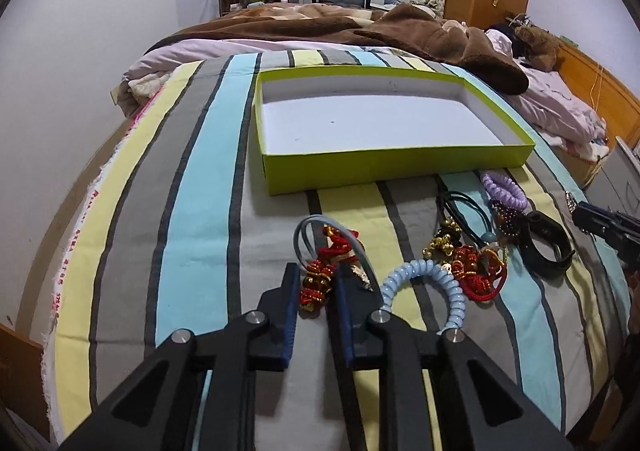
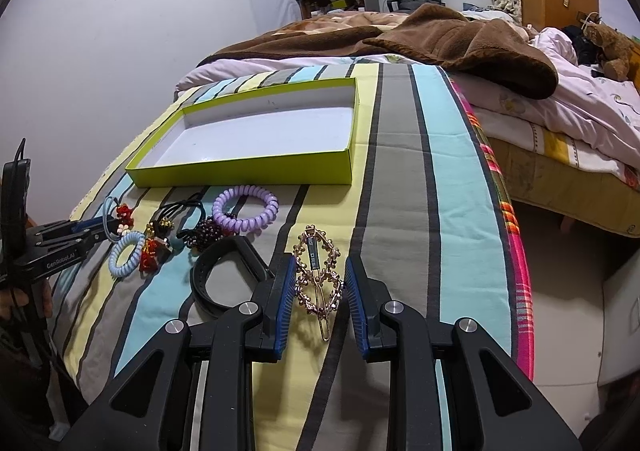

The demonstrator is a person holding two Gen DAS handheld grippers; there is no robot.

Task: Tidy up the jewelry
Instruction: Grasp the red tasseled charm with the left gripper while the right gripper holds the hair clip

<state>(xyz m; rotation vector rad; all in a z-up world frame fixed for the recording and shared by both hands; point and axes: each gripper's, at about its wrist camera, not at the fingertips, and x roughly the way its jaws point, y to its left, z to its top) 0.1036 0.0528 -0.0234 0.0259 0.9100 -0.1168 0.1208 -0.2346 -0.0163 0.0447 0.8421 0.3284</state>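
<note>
My left gripper (image 1: 318,285) is down on the striped bedspread (image 1: 208,211), its fingers (image 1: 291,291) narrowed around a red and gold knotted charm (image 1: 316,283) that hangs from a grey-blue hair tie (image 1: 306,229). The pads sit close on both sides of the charm, but I cannot tell whether they press it yet.

My right gripper (image 2: 320,283) has its fingers (image 2: 282,291) spread wider, one on each side of a gold filigree hair clip (image 2: 318,275) that lies flat on the bedspread with gaps to both pads, so I have hold of nothing there.

The rest of the jewelry lies in a loose cluster between my two grippers, near the front edge of the bed: a pale blue spiral hair tie (image 1: 436,279) just beside my left fingers, a red beaded charm cluster (image 1: 476,271) touching it, black elastic hair ties (image 1: 460,207), a dark purple beaded bracelet (image 2: 208,233), a lilac spiral hair tie (image 2: 246,207) and a black wristband (image 2: 224,275) next to my right gripper.

Beyond the cluster, toward the middle of the bed, sits a shallow lime-green box (image 1: 384,167) with a white inside. The lilac tie lies just beside its near wall.
</note>
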